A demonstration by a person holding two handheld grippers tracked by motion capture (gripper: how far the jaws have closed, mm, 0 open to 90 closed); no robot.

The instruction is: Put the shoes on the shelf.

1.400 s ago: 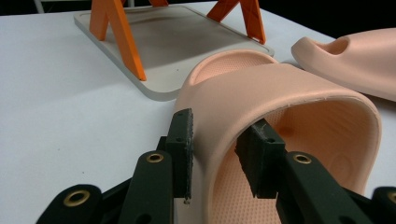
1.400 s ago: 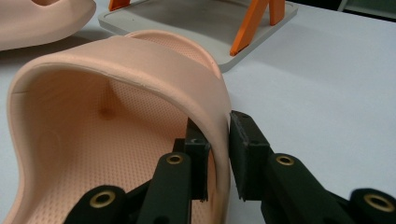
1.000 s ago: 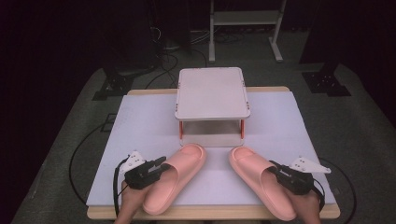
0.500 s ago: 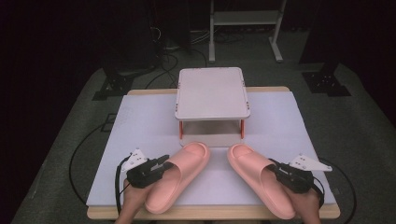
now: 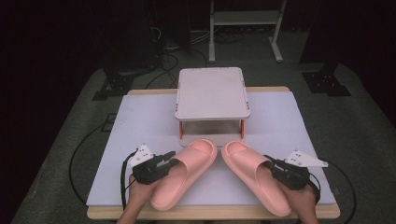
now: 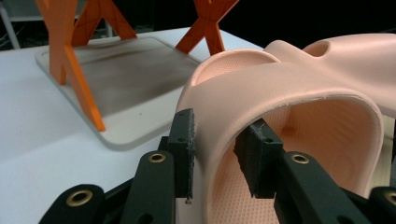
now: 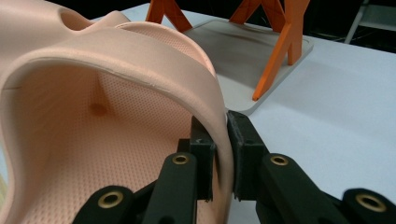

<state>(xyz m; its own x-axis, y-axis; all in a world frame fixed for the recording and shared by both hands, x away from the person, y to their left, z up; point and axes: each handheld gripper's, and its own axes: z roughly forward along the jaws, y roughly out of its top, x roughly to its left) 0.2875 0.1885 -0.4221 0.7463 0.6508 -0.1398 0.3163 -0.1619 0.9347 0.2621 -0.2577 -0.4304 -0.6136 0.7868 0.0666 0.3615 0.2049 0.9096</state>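
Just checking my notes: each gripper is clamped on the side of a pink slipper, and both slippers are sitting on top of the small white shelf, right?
Not quite. Both slippers lie on the table in front of the small white shelf, toes near its legs, as the high view shows. The rest holds: the left gripper is clamped on the side of the left slipper, the right gripper on the right slipper.
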